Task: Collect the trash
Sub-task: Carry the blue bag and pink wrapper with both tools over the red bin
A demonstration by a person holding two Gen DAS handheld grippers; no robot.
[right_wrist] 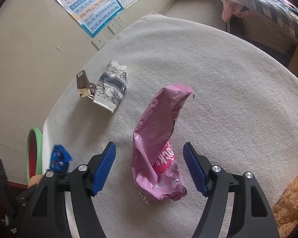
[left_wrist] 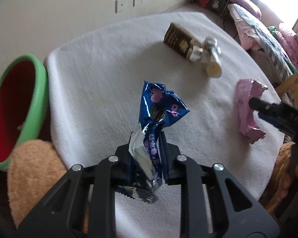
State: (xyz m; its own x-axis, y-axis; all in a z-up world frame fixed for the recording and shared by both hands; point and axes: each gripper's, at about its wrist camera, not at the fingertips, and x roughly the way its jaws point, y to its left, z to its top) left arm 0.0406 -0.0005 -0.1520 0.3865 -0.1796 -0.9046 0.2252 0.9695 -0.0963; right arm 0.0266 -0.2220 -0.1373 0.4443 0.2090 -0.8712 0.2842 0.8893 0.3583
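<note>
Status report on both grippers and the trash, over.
Left gripper shut on crumpled blue foil wrapper. Right gripper open, straddling pink plastic bag. Nothing blocking.

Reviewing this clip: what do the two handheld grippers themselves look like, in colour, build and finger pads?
Both are matte black plastic linkage frames with triangular cut-outs and round silver pivot bolts. The right gripper carries bright blue ribbed pads on its fingers. The left gripper has black fingers; its pad colour cannot be made out. No cables, markings or sleeves show.

Glossy crinkled foil blue wrapper point(left_wrist: 161, 107); matt fuzzy cloth table cover point(left_wrist: 109, 63)
</note>
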